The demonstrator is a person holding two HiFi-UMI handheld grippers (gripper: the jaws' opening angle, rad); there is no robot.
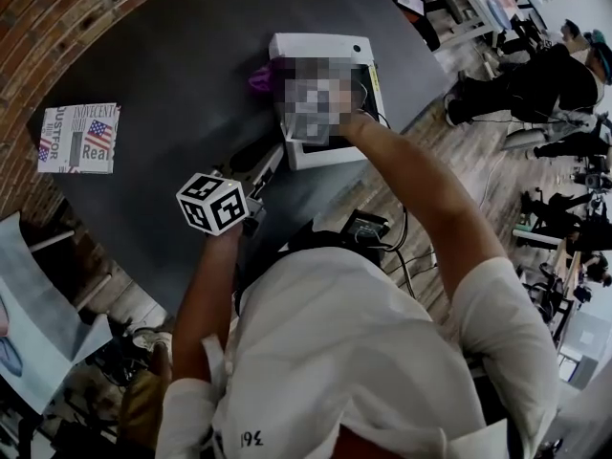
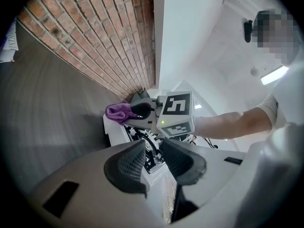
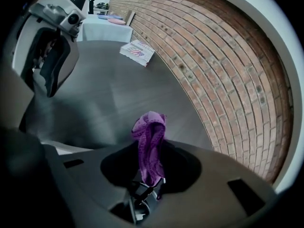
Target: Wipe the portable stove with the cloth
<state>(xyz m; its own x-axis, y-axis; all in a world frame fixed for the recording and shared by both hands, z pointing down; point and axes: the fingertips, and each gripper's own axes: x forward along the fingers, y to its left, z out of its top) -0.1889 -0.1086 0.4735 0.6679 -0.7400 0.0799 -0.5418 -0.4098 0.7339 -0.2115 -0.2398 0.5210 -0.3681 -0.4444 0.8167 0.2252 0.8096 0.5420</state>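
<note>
Cloth [image 3: 148, 137], one purple piece, pinched in right gripper's [image 3: 149, 161] jaws at one white stove [image 1: 320, 48]; left gripper's [image 2: 152, 158] jaws narrowly apart.

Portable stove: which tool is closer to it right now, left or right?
Right. The right tool, shut on the purple cloth, is at the portable stove's far left edge. The left tool, open, hangs over the table just off the stove's near left corner.
</note>
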